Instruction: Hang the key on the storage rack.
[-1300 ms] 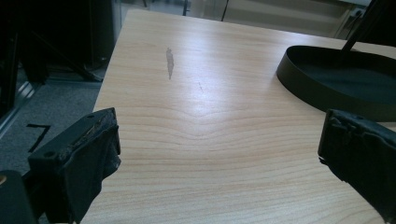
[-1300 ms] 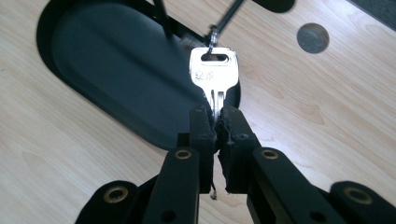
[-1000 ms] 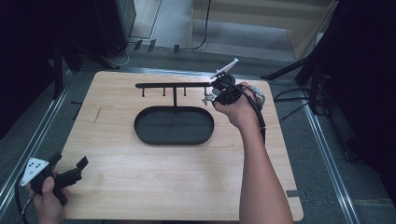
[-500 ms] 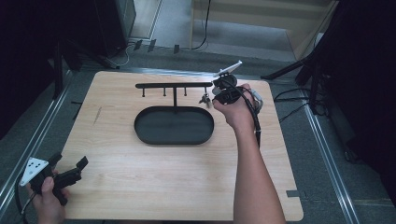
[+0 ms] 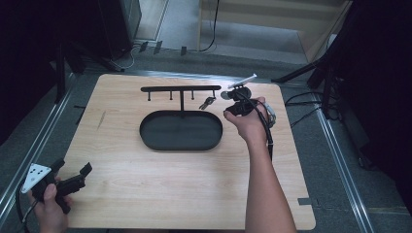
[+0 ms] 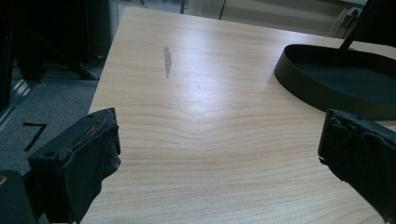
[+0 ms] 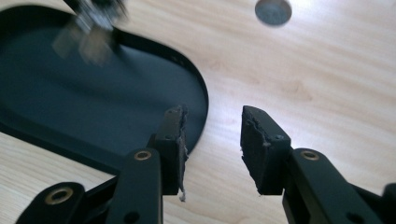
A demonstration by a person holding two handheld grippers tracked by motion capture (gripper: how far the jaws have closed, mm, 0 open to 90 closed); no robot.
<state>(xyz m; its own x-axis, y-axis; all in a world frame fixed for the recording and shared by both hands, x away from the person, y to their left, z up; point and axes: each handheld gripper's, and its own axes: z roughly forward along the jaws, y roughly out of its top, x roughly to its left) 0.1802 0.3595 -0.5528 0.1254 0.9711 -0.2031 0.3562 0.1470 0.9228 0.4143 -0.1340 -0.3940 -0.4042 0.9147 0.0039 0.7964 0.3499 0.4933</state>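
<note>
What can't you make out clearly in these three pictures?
- Keys hanging from the rack: motion-blurred in the right gripper view, tiny in the high view.
- Tray: cut off by the right edge in the left gripper view.
- Round grey thing: cut by the top edge, unidentifiable.

The one readable sign is a black mark shaped like the numeral 7 (image 6: 33,135) on the grey floor (image 6: 56,100) just left of the wooden table (image 6: 224,140), seen in the left gripper view.
</note>
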